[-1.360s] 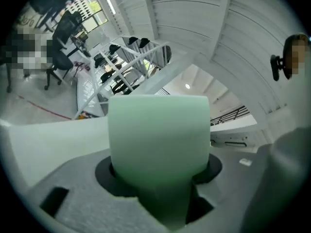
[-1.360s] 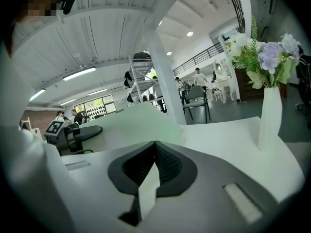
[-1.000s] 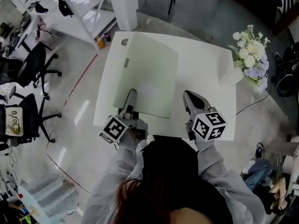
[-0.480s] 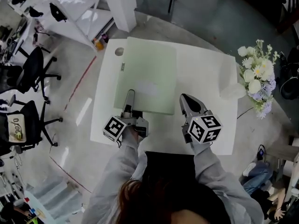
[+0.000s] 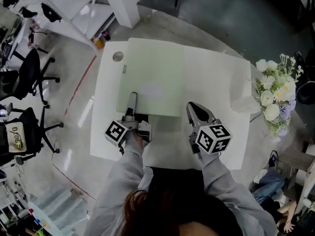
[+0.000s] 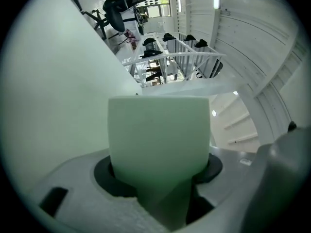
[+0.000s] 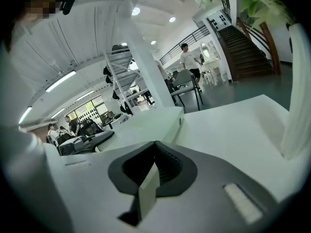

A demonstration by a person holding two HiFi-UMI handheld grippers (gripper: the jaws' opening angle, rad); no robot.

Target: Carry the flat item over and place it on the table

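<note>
"How was the light?"

"Bright and even, from ceiling lamps [image 7: 136, 11]. Glare streaked the polished floor [image 5: 86, 117], and shadows were soft."

"And sharpness?"

"The head view was crisp. Both gripper views bent hard at the rims, with black corners. The pale green board [image 6: 158, 135] was blurred, right against the left lens."

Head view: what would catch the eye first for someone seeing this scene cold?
The large pale green board over the left part of the white table stands out first, with the left gripper clamped on its near edge. The right gripper sits beside that edge with its jaws together. A bouquet of white flowers marks the table's right end.
</note>
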